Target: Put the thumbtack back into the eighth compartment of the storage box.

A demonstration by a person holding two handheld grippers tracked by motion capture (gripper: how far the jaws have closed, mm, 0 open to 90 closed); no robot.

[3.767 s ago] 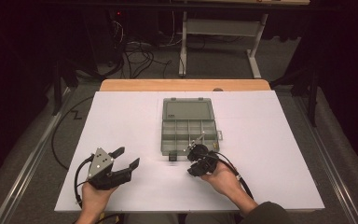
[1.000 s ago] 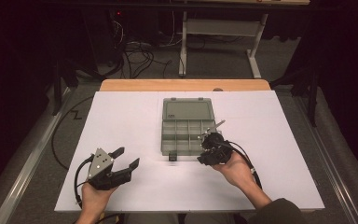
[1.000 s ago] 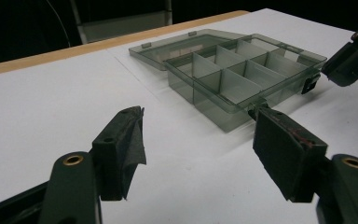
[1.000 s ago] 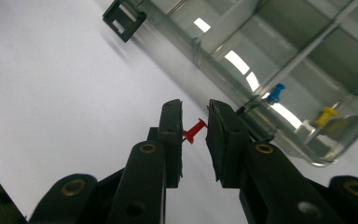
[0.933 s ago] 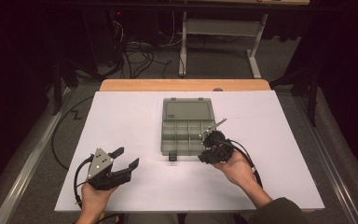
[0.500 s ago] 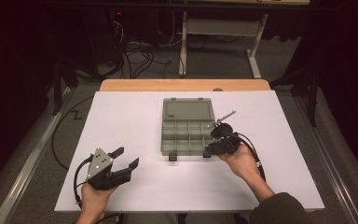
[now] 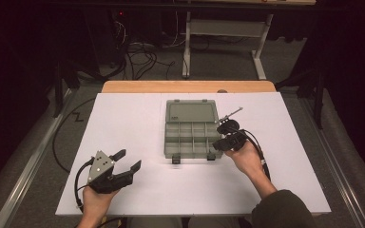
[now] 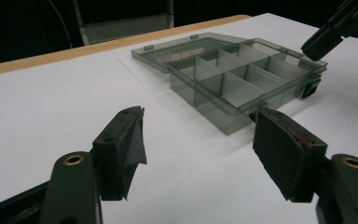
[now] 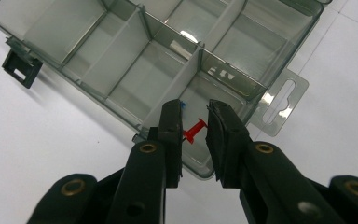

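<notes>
Since the earlier frames, the right hand-held gripper had shifted from the box's front edge to its right end. Left: the left hand-held gripper rested on the white tabletop, jaws wide apart, holding nothing. Centre: a translucent grey compartment box, lid open flat. Right: narrowly parted jaws straddled a red pushpin in the box's corner compartment; contact could not be told.

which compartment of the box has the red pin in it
The corner compartment of the box, beside the hang tab, right under the right claw. A red pin lies there with something small and blue; the other compartments in view look empty.
</notes>
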